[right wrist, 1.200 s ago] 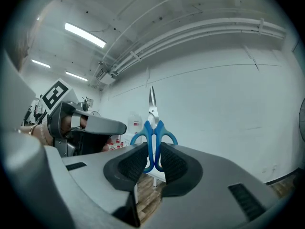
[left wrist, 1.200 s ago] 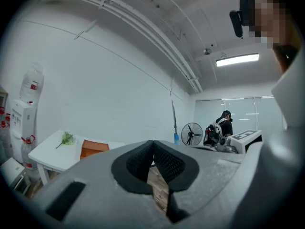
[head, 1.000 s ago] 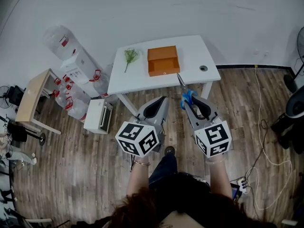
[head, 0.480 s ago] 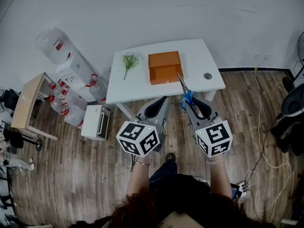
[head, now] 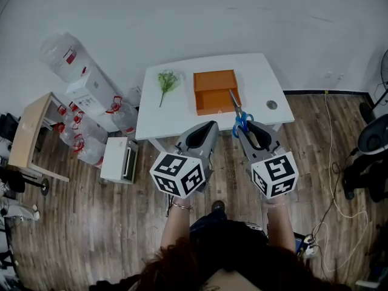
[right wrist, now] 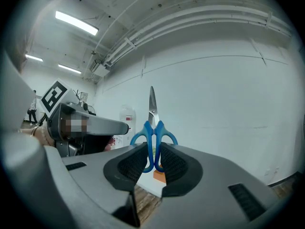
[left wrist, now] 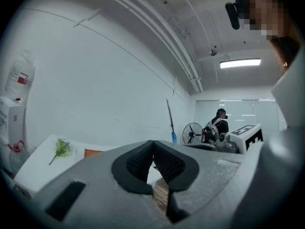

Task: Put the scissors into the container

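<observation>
Blue-handled scissors (head: 239, 115) (right wrist: 153, 128) stand blades-up in my right gripper (head: 247, 128) (right wrist: 153, 157), which is shut on their handles. In the head view their blades reach over the near edge of the white table (head: 182, 111). The orange open container (head: 216, 91) sits on that table, just ahead of the scissor tips. My left gripper (head: 202, 136) (left wrist: 153, 162) is shut with nothing in it, held off the table's near edge. The scissors (left wrist: 170, 119) also show in the left gripper view at the right.
A green plant sprig (head: 165, 82) lies left of the container. The table has a round cable hole (head: 271, 105) at its right. Water jugs and a white dispenser (head: 91, 96) stand to the left, a small white cabinet (head: 116, 160) below them. Cables run along the wooden floor (head: 333, 180).
The table and container have drifted rightward and nearer in the head view. The scissor tips now overlap the table's near edge beside the container. Both grippers hold the same pose.
</observation>
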A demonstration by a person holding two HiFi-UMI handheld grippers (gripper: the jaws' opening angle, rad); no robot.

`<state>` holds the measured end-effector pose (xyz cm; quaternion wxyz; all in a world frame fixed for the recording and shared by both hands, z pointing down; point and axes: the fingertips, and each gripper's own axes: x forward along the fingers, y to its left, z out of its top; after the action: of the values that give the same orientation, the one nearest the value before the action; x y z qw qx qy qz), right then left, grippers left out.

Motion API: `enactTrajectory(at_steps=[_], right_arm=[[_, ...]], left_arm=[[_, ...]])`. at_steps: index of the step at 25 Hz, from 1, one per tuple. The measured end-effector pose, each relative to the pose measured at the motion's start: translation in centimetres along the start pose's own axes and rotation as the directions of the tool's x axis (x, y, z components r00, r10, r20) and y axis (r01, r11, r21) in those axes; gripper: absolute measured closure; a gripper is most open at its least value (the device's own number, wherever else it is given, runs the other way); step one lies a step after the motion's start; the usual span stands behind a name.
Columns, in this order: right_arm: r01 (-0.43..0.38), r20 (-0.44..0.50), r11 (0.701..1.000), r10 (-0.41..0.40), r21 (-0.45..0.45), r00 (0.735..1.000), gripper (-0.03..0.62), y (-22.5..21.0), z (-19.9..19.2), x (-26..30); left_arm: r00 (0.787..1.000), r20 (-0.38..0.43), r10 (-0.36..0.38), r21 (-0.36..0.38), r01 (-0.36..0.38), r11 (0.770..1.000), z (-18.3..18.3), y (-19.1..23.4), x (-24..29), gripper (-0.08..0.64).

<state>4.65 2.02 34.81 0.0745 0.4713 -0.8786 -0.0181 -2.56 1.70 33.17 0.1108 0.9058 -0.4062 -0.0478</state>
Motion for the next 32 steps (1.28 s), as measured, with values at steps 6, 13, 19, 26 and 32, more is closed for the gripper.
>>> enactTrajectory(at_steps=[6,13,19,26,32], right_arm=[[0.035,-0.01,0.999,-0.035,-0.006,0.999,0.517,-0.3,0.3,3.2],[0.065,-0.03,0.998,-0.065,-0.009,0.997,0.517,-1.2,0.2,5.6],[0.066,-0.044,0.998,-0.067,-0.021,0.997,0.517,-2.5,-0.3,7.7],[0.048,-0.065,0.996,-0.053,-0.08,0.996,0.517,-4.9,-0.7,11.0],[0.018,-0.102,0.994,-0.029,-0.111,0.994,0.517,-7.5,-1.7,14.6]], left_arm=[[1.0,0.0,-0.018,-0.008,0.018,1.0,0.6,3.3,0.8,0.543],[0.999,-0.006,-0.037,-0.007,0.037,0.999,1.4,5.6,2.3,0.543],[0.999,-0.014,-0.037,-0.02,0.037,0.999,1.1,7.2,3.9,0.544],[0.999,-0.026,-0.026,-0.019,0.025,0.999,1.0,9.2,6.8,0.543],[0.999,-0.034,-0.01,-0.019,0.009,1.0,1.3,11.8,10.1,0.543]])
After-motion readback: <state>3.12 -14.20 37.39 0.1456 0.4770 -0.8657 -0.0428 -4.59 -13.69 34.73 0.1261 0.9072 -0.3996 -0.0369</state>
